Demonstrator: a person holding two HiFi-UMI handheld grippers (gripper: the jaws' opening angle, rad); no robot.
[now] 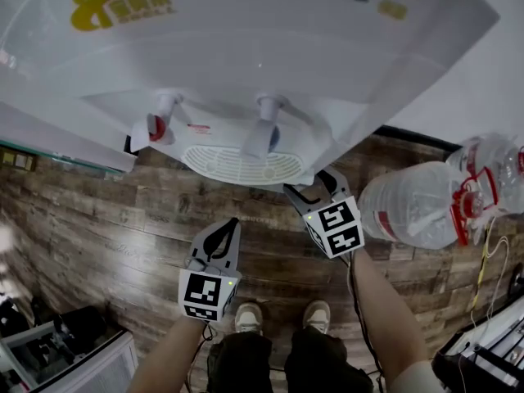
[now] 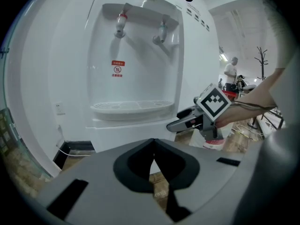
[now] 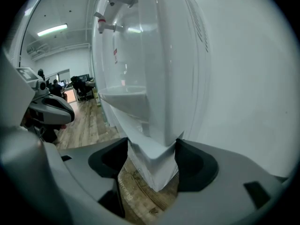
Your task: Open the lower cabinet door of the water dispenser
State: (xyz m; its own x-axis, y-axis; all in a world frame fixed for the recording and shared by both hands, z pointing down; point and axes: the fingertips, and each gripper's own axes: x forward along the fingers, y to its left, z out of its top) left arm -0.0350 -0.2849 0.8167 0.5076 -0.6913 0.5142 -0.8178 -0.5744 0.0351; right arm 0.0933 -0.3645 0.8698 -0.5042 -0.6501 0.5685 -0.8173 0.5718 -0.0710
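Observation:
The white water dispenser (image 1: 246, 47) stands in front of me, its two taps over the drip tray (image 1: 237, 164). My right gripper (image 1: 307, 188) reaches under the dispenser's right front corner. In the right gripper view the jaws (image 3: 152, 146) stand wide around the white corner edge of the lower cabinet (image 3: 152, 172), which fills the gap between the pads; I see no squeeze on it. My left gripper (image 1: 233, 222) hangs lower in front of the dispenser, its jaws (image 2: 153, 144) closed on each other with nothing between them. The cabinet door's front is hidden behind the left gripper's body.
A large clear water bottle (image 1: 409, 207) lies on the wooden floor to the right, another (image 1: 491, 158) behind it. Cables (image 1: 483, 277) trail at the far right. Dark equipment (image 1: 49, 342) sits at the lower left. My shoes (image 1: 250, 318) stand near the dispenser.

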